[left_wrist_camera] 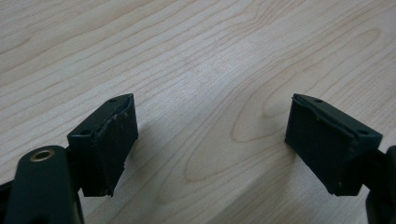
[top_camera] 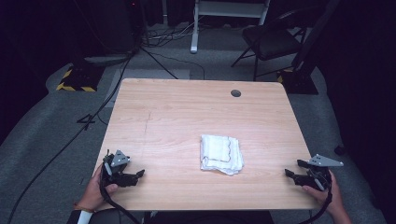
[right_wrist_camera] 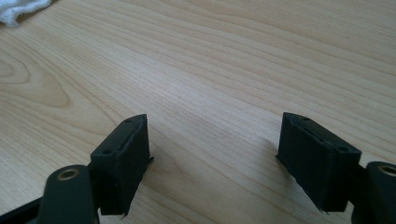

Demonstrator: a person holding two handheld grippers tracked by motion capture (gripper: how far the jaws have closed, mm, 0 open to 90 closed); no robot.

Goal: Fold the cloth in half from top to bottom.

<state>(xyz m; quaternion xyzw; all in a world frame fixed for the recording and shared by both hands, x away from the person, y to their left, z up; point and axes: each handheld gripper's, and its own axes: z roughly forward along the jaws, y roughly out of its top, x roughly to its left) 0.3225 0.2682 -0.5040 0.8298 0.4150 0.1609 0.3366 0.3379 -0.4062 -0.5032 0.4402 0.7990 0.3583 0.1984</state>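
Both grippers rest low at the counter's (top_camera: 154,116) near edge, left gripper (top_camera: 135,176) and right gripper (top_camera: 290,175) with fingers spread wide, grasping nothing. Between them, well apart from each, lies the folded white towel (top_camera: 221,153), squared up. Folding looks finished, nothing obviously left. No readable writing anywhere.

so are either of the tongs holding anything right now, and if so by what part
Nothing is held. The left tongs and right tongs both stand open over bare table. The folded white cloth lies untouched mid-table between them.
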